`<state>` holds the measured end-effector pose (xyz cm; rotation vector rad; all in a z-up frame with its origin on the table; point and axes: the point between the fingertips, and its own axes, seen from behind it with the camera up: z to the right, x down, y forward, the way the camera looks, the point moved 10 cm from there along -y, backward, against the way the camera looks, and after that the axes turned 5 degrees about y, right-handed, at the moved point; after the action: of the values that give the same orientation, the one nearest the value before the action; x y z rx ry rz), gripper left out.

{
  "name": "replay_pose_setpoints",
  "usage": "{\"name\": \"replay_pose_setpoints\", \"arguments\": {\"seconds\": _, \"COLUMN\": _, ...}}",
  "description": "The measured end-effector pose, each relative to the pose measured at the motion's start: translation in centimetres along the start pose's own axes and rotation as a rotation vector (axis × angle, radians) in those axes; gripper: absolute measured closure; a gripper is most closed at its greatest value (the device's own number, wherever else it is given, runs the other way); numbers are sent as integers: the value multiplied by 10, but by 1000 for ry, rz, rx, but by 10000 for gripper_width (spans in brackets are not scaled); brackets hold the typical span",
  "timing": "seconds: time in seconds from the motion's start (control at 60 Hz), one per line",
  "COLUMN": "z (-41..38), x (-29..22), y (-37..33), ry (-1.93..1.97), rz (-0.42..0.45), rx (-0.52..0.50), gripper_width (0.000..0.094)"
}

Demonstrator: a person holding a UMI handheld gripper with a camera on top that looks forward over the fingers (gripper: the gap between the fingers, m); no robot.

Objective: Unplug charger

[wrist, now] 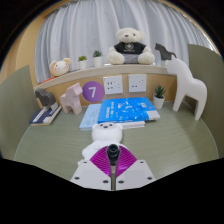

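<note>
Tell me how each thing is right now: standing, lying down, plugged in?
gripper: jaws aimed at the charger.
charger: just ahead of the jaws, seemingly resting on the table, not in a wall socket.
wall sockets: nothing visibly plugged in.
teddy bear: sitting upright on the shelf.
blue book: lying flat.
white horse: standing.
potted plant: upright.

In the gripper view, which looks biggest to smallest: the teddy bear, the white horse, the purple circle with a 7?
1. White horse, though it stands nearer the camera.
2. Teddy bear.
3. Purple circle with a 7.
</note>
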<state>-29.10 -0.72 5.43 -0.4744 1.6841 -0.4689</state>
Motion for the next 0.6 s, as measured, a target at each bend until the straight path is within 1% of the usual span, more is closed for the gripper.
{"name": "replay_pose_setpoints", "arguments": {"seconds": 0.017, "z": 0, "x": -12, "y": -5, "ry": 19, "rz": -12, "rx": -10, "gripper_width": 900}}
{"name": "replay_pose_setpoints", "arguments": {"seconds": 0.033, "z": -3, "x": -33, "y": -13, "ry": 47, "rz": 21, "rx": -28, "gripper_width": 900}}
{"name": "replay_pose_setpoints", "arguments": {"seconds": 0.067, "z": -1, "x": -86, "y": -38, "ry": 85, "rz": 167, "rx": -58, "gripper_width": 899}}
{"name": "replay_pose_setpoints", "arguments": {"seconds": 0.1, "z": 8, "x": -130, "y": -65, "ry": 70, "rz": 332, "rx": -49, "gripper_width": 896}}
{"name": "replay_pose_setpoints", "arguments": {"seconds": 0.117, "z": 8, "x": -167, "y": -74, "ry": 61, "rz": 369, "rx": -32, "gripper_width": 895}}
{"name": "replay_pose_setpoints", "arguments": {"seconds": 0.133, "z": 10, "x": -179, "y": -93, "ry": 49, "rz": 441, "rx": -36, "gripper_width": 894}}
{"name": "replay_pose_setpoints", "arguments": {"seconds": 0.15, "z": 14, "x": -195, "y": -103, "ry": 44, "rz": 490, "rx": -36, "gripper_width": 894}}
{"name": "replay_pose_setpoints", "arguments": {"seconds": 0.167, "z": 19, "x": -209, "y": -110, "ry": 40, "rz": 524, "rx": -34, "gripper_width": 894}}
{"name": "replay_pose_setpoints", "arguments": {"seconds": 0.2, "z": 30, "x": -227, "y": -116, "ry": 33, "rz": 542, "rx": -28, "gripper_width": 894}}
{"name": "replay_pose_setpoints", "arguments": {"seconds": 0.267, "z": 56, "x": -242, "y": -111, "ry": 40, "rz": 506, "rx": -23, "gripper_width": 893}}
{"name": "replay_pose_setpoints", "arguments": {"seconds": 0.3, "z": 70, "x": -237, "y": -106, "ry": 48, "rz": 491, "rx": -12, "gripper_width": 894}}
{"name": "replay_pose_setpoints", "arguments": {"seconds": 0.333, "z": 88, "x": -230, "y": -93, "ry": 52, "rz": 451, "rx": 6, "gripper_width": 895}}
{"name": "replay_pose_setpoints", "arguments": {"seconds": 0.417, "z": 122, "x": -186, "y": -60, "ry": 50, "rz": 306, "rx": 54, "gripper_width": 894}}
{"name": "replay_pose_setpoints", "arguments": {"seconds": 0.433, "z": 127, "x": -171, "y": -53, "ry": 52, "rz": 286, "rx": 58, "gripper_width": 894}}
{"name": "replay_pose_setpoints", "arguments": {"seconds": 0.517, "z": 151, "x": -128, "y": -28, "ry": 91, "rz": 160, "rx": 88, "gripper_width": 890}}
{"name": "replay_pose_setpoints", "arguments": {"seconds": 0.6, "z": 167, "x": -89, "y": -6, "ry": 91, "rz": 69, "rx": 118, "gripper_width": 891}}
